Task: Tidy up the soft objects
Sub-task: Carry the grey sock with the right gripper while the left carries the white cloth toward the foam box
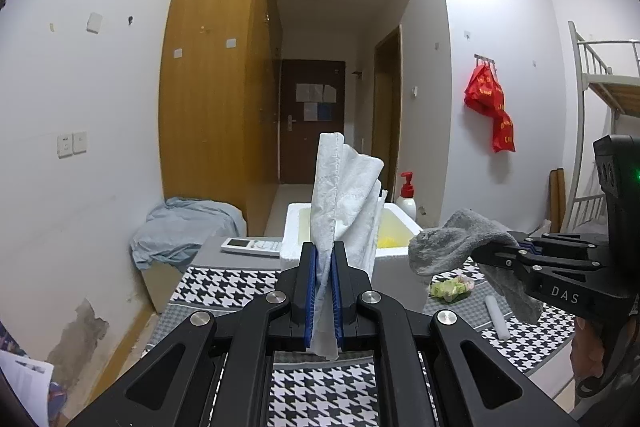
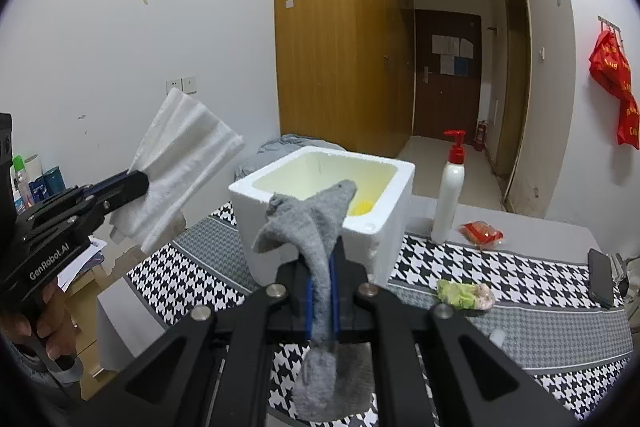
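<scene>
My left gripper (image 1: 324,259) is shut on a white cloth (image 1: 346,195) that stands up from its fingers, held in the air in front of the white foam box (image 1: 294,227). In the right wrist view the same cloth (image 2: 180,163) hangs left of the box (image 2: 384,227). My right gripper (image 2: 322,267) is shut on a grey sock (image 2: 308,219) that drapes over its fingers, just in front of the box. In the left wrist view the sock (image 1: 452,243) and right gripper (image 1: 516,247) are at the right. Something yellow (image 2: 362,207) lies inside the box.
The table has a houndstooth cloth (image 2: 500,267). On it are a white pump bottle with a red top (image 2: 450,195), a red packet (image 2: 482,233), a green-pink soft item (image 2: 464,295), a phone (image 2: 600,277), a remote (image 1: 252,246) and a white roll (image 1: 496,317). A blue-covered box (image 1: 188,227) stands at the left.
</scene>
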Demonstrator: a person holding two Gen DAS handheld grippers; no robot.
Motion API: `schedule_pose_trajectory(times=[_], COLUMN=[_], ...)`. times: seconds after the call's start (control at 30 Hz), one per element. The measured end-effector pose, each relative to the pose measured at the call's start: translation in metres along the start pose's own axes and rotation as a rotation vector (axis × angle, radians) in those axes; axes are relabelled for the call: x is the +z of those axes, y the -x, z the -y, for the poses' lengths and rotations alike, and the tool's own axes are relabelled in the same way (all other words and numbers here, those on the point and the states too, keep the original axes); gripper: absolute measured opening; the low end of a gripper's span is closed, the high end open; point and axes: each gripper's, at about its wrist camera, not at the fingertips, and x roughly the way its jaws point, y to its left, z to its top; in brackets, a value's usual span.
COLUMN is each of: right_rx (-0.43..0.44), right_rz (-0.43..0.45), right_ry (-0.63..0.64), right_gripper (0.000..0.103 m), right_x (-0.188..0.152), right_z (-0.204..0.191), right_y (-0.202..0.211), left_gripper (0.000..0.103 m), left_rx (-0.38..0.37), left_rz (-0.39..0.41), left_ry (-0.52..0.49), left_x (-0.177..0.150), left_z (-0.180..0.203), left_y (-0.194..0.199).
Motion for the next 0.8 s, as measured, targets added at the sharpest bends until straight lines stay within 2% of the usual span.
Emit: schedule_pose_trajectory(times=[0.2,0.53,0.8], right_rx=[-0.003,-0.006,0.012], right_rz=[0.027,-0.011,-0.002], right_ry=[0.008,-0.017,-0.033], right_gripper=[0.009,0.009,0.009], right_x=[0.009,0.031,0.044], right_z=[0.003,0.014,0.019], right_y=[-0.007,-0.034,-0.046], left_gripper=[0.008,0.008,0.008], left_rx=[-0.005,-0.003,-0.012], left_rz=[-0.004,0.006,0.004], left_ry=[-0.002,-0.019,-0.010], left_x=[0.005,0.017,0.021], left_z=[-0.003,-0.009,-0.015], left_y=[-0.009,-0.027,-0.045])
